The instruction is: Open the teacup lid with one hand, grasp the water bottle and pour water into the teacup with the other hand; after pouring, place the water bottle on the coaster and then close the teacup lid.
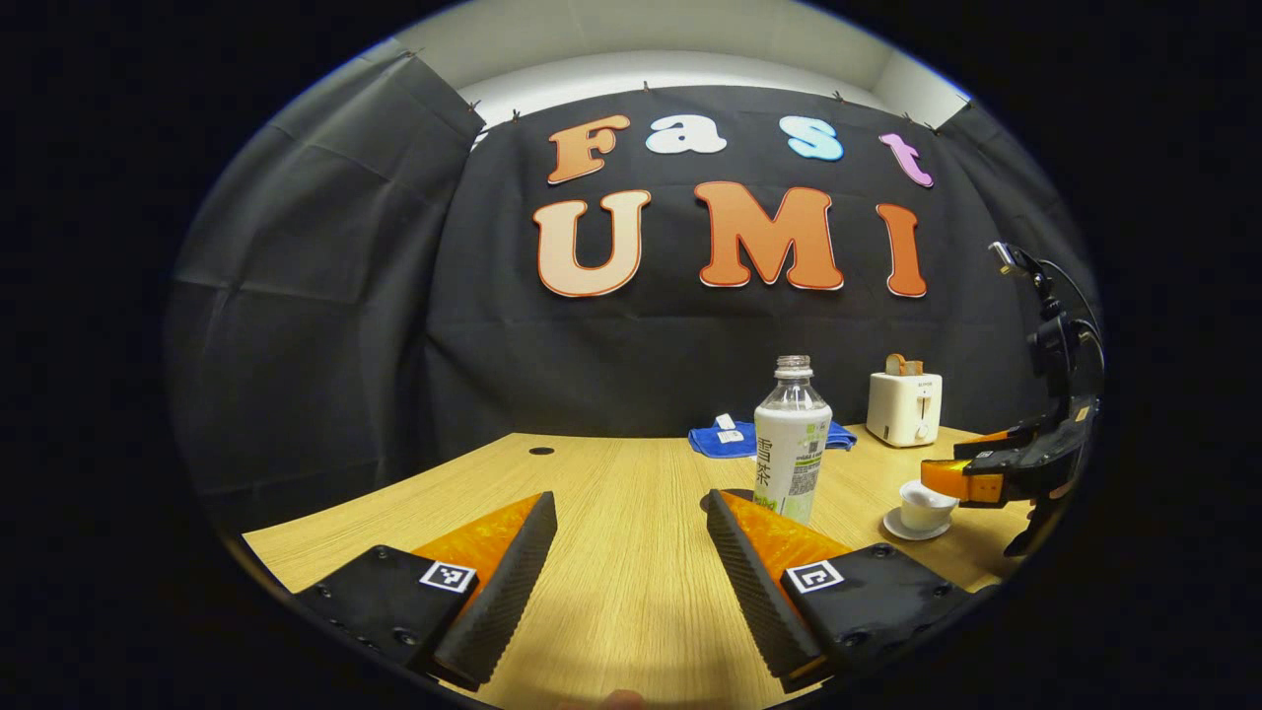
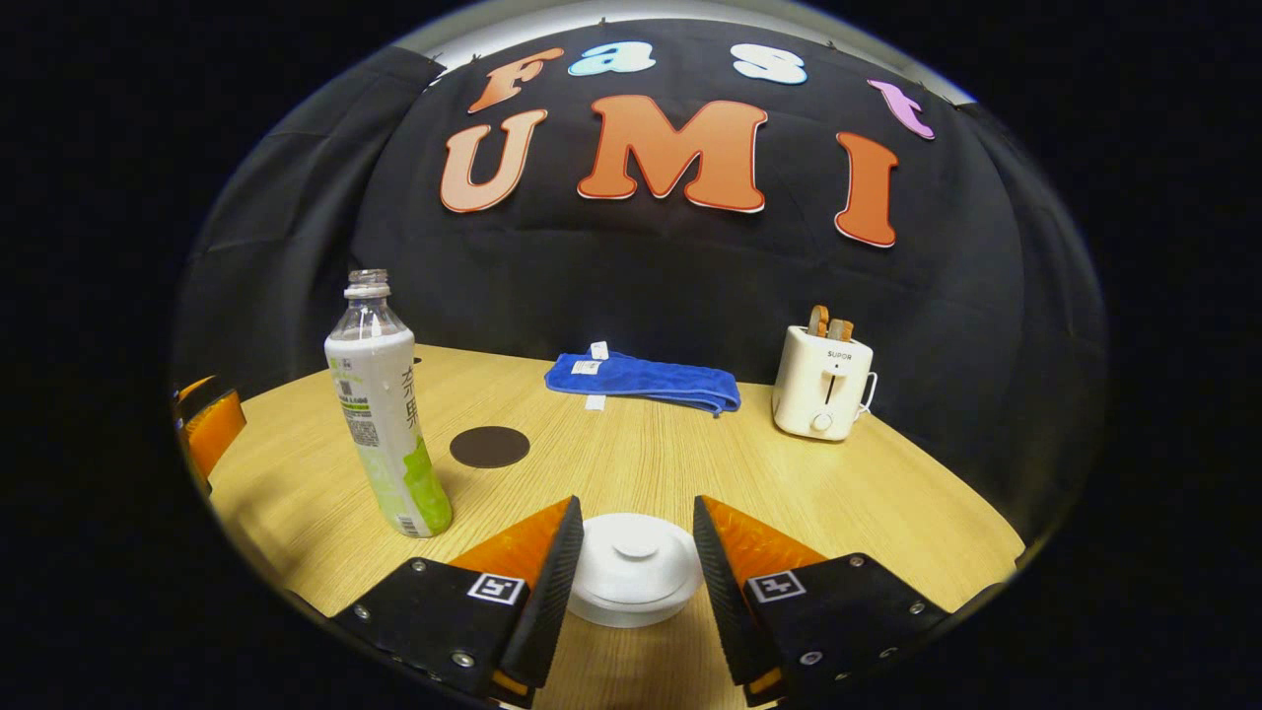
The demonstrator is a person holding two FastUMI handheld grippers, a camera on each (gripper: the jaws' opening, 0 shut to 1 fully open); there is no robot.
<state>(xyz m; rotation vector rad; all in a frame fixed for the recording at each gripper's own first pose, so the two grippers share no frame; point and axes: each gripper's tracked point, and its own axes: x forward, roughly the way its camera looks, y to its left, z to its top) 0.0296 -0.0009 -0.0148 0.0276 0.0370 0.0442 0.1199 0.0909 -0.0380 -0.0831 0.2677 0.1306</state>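
White porcelain teacup lid [image 2: 636,562]: fragile, slick; sits between right gripper [image 2: 631,572] spread fingers; pinch its rim.
Plastic water bottle [image 1: 792,444]: uncapped, light; ahead of left gripper [image 1: 631,562], agape, empty.

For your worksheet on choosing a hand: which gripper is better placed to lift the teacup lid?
The right gripper: its open fingers flank the round white teacup lid. The left gripper hangs open over bare wooden table, nearer the clear plastic water bottle.
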